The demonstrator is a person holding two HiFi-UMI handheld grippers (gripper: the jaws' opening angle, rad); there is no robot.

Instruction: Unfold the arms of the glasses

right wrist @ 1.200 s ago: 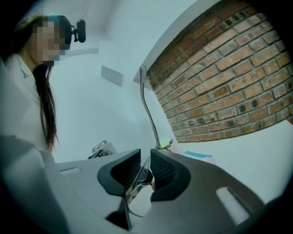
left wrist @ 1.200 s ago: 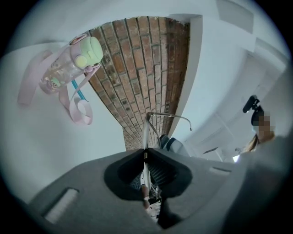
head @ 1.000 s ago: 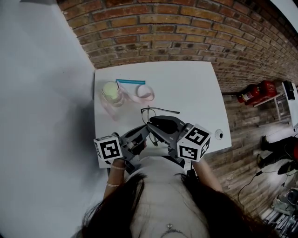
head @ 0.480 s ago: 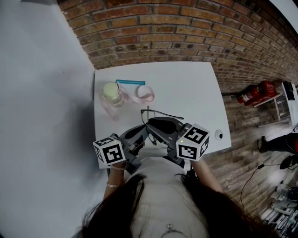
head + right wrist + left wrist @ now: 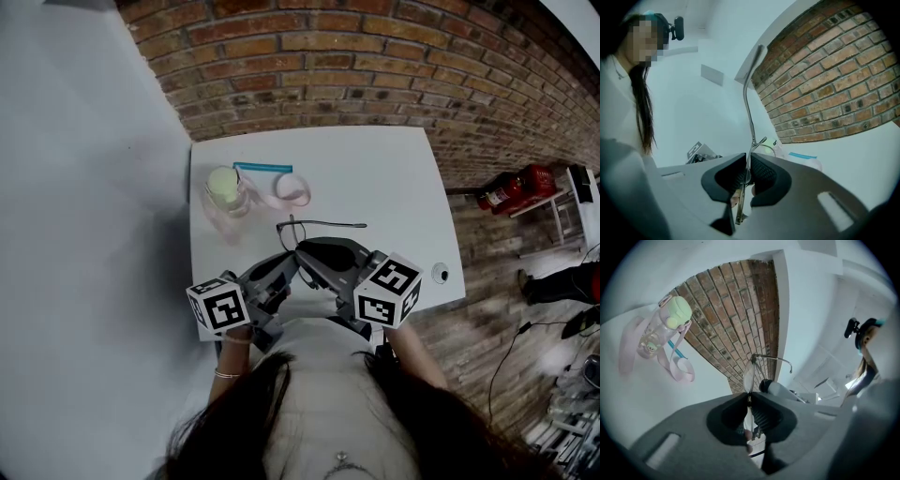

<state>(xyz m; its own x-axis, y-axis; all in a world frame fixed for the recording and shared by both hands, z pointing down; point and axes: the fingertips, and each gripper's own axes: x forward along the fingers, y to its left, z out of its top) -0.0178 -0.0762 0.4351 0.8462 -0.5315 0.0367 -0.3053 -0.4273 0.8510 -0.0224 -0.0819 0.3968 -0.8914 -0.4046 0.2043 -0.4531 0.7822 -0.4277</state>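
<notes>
Head view, from largest to smallest: a brick wall (image 5: 375, 56) runs behind a white table (image 5: 403, 178), and a person (image 5: 319, 403) stands at the table's near edge with a gripper in each hand. The left gripper (image 5: 292, 262) and right gripper (image 5: 305, 249) meet tip to tip over the near part of the table, with the glasses (image 5: 292, 234) between them. At the far left of the table stands a clear bottle (image 5: 225, 187) with a pale green cap. Its pink strap (image 5: 291, 187) loops out to the right, and a blue stick (image 5: 262, 166) lies just behind.

Left gripper view: the jaws are pinched on the front of the glasses (image 5: 749, 376), beside a lens (seen edge-on).

Right gripper view: the jaws are clamped on the thin metal frame near a hinge. One arm (image 5: 747, 93) rises straight out from the grip, and in the head view it points to the right, swung out from the front.
</notes>
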